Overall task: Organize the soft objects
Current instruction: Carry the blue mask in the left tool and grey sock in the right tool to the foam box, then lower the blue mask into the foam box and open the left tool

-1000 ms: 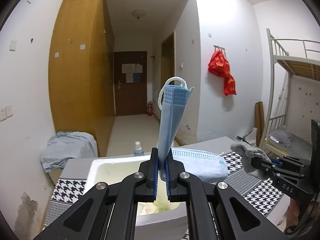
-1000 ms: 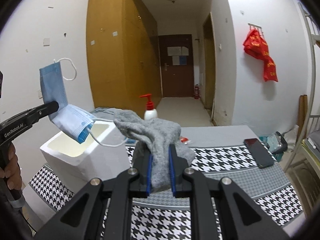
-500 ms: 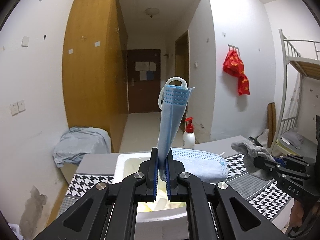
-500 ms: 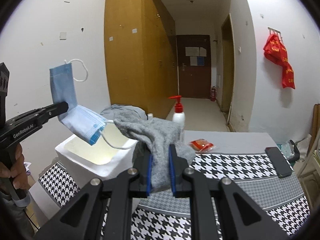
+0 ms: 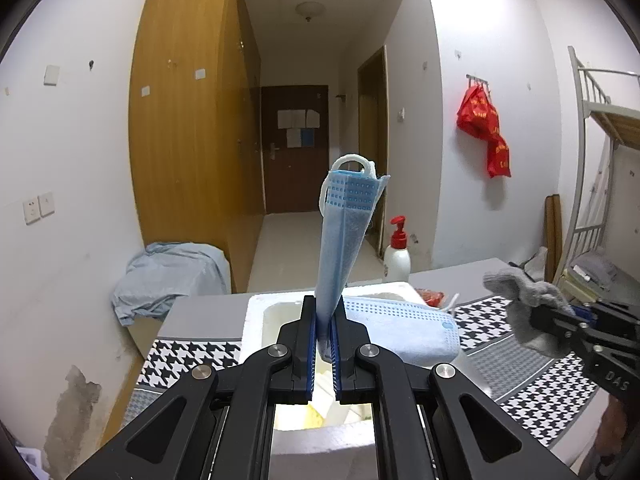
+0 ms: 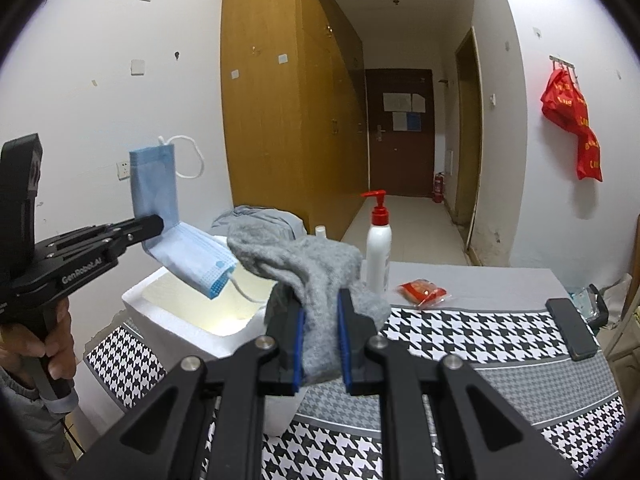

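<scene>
1. Left wrist view: left gripper has its jaws closed on a blue surgical mask. One half of the mask stands upright above the blue pads; the other half folds off to the right. The mask is held above the open white foam box.
2. Left wrist view, right side: right gripper grips a grey sock above the houndstooth tablecloth. Letters "DAS" are readable on its body.
3. Left wrist view, background: white pump bottle with a red pump stands behind the box. A red bag hangs on the wall.
4. Right wrist view: right gripper is closed on the grey sock, which drapes over both fingers.
5. Right wrist view, left side: left gripper bears the marking "GenRobot.AI". It holds the surgical mask over the foam box.
6. Right wrist view, table: red packet lies beside the pump bottle. A black phone lies near the right edge.
</scene>
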Tool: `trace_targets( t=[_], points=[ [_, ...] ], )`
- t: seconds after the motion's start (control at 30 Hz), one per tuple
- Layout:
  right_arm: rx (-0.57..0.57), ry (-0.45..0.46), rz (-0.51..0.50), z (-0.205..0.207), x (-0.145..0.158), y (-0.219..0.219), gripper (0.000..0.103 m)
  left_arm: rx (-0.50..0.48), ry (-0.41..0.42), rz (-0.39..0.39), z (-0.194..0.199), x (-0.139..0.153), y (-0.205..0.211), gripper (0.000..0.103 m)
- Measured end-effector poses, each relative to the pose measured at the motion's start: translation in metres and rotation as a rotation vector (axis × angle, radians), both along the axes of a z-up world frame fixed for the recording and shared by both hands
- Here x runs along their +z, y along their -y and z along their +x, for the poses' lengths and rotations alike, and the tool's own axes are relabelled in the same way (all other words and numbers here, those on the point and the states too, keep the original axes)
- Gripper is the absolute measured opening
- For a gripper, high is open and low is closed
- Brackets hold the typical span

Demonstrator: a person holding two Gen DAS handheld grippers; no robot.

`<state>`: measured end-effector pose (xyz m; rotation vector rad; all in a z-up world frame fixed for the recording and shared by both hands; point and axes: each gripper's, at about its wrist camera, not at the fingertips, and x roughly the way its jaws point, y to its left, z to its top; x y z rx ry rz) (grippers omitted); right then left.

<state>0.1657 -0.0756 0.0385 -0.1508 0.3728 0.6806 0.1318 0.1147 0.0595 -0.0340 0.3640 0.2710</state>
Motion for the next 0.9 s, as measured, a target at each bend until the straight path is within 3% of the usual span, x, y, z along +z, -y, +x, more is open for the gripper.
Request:
trace_targets(
  t=[0.33, 0.4, 0.47, 0.53, 0.9],
  points=[
    [-0.026, -0.004, -0.01, 0.002, -0.002, 0.001, 0.018, 0.037, -0.077, 0.006, 0.024, -0.014, -0.015, 0.01],
    [-0.033, -0.009, -0.01, 0.003, -0.003, 0.002, 0.018, 0.049, -0.092, 0.019, 0.026, -0.016, -0.016, 0.027],
    [-0.038, -0.013, -0.01, 0.004, -0.003, 0.002, 0.018, 0.074, -0.082, 0.017, 0.025, -0.017, -0.019, 0.079],
    [-0.041, -0.013, -0.012, 0.004, -0.003, 0.002, 0.018, 0.102, -0.053, 0.027, 0.02, -0.016, -0.019, 0.099],
    [-0.045, -0.013, -0.014, 0.003, -0.001, -0.002, 0.018, 0.112, -0.02, 0.047, 0.007, -0.014, -0.018, 0.102]
  ],
)
